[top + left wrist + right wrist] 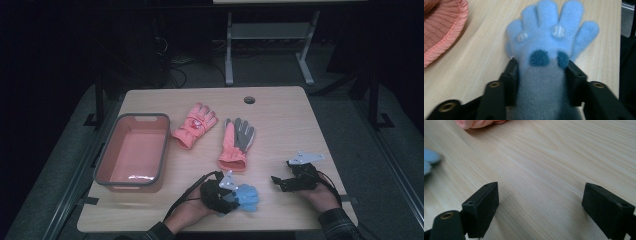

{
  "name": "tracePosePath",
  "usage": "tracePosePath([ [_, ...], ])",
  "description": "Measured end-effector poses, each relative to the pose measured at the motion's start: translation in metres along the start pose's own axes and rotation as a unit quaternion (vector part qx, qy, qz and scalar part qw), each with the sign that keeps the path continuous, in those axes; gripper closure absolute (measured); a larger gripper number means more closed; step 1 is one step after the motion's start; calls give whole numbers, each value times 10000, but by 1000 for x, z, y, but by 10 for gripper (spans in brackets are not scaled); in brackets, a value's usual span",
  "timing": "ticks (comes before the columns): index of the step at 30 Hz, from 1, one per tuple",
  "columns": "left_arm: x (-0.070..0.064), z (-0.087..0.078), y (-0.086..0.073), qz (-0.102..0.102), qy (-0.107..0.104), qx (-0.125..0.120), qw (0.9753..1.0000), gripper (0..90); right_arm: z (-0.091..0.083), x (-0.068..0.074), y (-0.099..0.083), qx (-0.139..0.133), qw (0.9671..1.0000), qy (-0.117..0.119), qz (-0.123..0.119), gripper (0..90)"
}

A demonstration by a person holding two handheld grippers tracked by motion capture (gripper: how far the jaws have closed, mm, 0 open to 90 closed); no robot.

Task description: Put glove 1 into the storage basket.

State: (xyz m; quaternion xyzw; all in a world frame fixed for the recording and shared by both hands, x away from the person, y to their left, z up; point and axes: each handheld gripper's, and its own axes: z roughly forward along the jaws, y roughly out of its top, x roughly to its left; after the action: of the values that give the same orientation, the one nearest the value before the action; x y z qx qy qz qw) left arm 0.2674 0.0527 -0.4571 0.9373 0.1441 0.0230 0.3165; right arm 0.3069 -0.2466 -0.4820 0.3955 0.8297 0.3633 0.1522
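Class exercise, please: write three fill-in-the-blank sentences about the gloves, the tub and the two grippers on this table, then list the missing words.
1. The left gripper is shut on a fluffy glove whose colour is ____.
2. The right gripper has its jaws ____, with bare table between them.
3. The pink tub holds ____ gloves.

Missing words: blue; open; no

pink bin (162,145), two pink gloves (195,125) (235,145), wooden table (285,120)
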Motion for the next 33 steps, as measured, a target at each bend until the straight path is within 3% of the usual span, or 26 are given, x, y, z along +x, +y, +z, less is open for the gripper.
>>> tracePosePath([
  [3, -3, 0, 2, 8, -106, 70, 9999, 663, 0, 0, 0, -4, 10000, -1, 1, 135],
  [6, -4, -1, 5, 125, -95, 233, 9996, 718, 0, 0, 0, 0, 10000, 0, 1, 135],
  [7, -5, -1, 5, 56, -94, 200, 9997, 725, 0, 0, 0, 7, 10000, 1, -1, 135],
  [16, 1, -7, 6, -193, -205, 152, 9995, 746, 0, 0, 0, -6, 10000, 3, -1, 135],
  [21, 7, -21, 5, -378, -183, -21, 9991, 746, 0, 0, 0, -3, 10000, 7, -16, 130],
  [23, 8, -23, 4, -336, -172, 2, 9993, 747, 0, 0, 0, -5, 10000, 7, -11, 130],
  [24, 10, -28, 3, -474, -170, -72, 9987, 747, 0, 0, 0, -3, 10000, 7, -15, 130],
  [33, 25, -49, 3, -705, -45, -169, 9974, 750, 1, 0, 1, 27, 10000, -14, 11, 101],
])
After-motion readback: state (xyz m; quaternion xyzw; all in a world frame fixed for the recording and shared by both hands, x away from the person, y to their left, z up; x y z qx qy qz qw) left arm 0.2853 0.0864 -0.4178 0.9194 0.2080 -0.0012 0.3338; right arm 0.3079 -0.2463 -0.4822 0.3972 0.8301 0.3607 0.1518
